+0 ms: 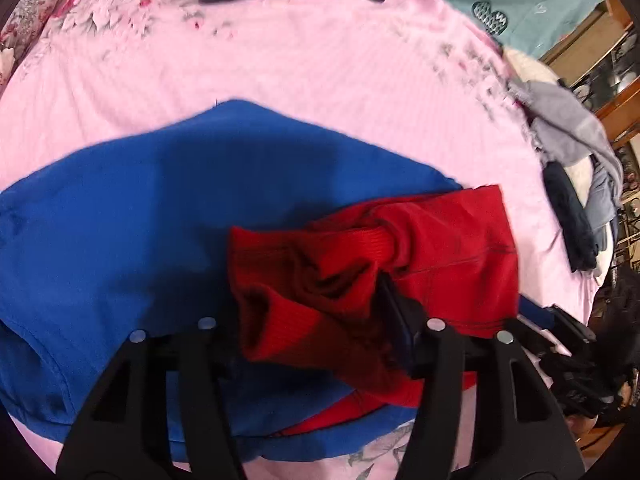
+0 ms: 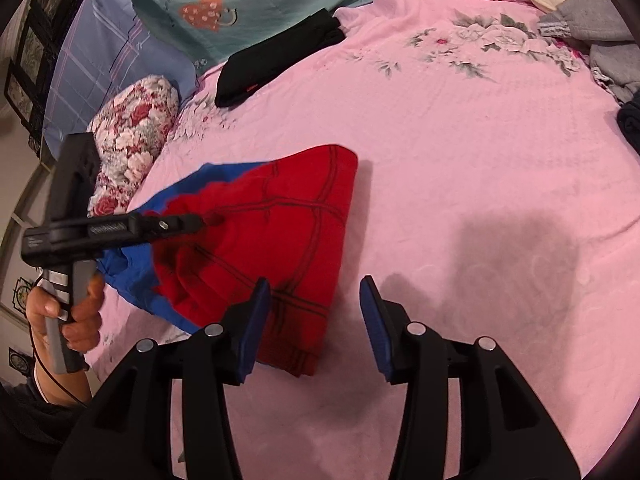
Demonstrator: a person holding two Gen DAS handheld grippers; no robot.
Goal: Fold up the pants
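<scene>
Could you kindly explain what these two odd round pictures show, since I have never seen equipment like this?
There is no robot here: a person holds a handheld claw in each hand, and each claw carries a wide-angle camera looking along its fingers. One picture is from the left claw, the other from the right claw. Both look down on a bed with a pink floral bedsheet. On it lie red pants partly over a blue garment, with a folded black garment farther back. The left claw grips bunched red fabric; the right claw hangs open, holding nothing.
</scene>
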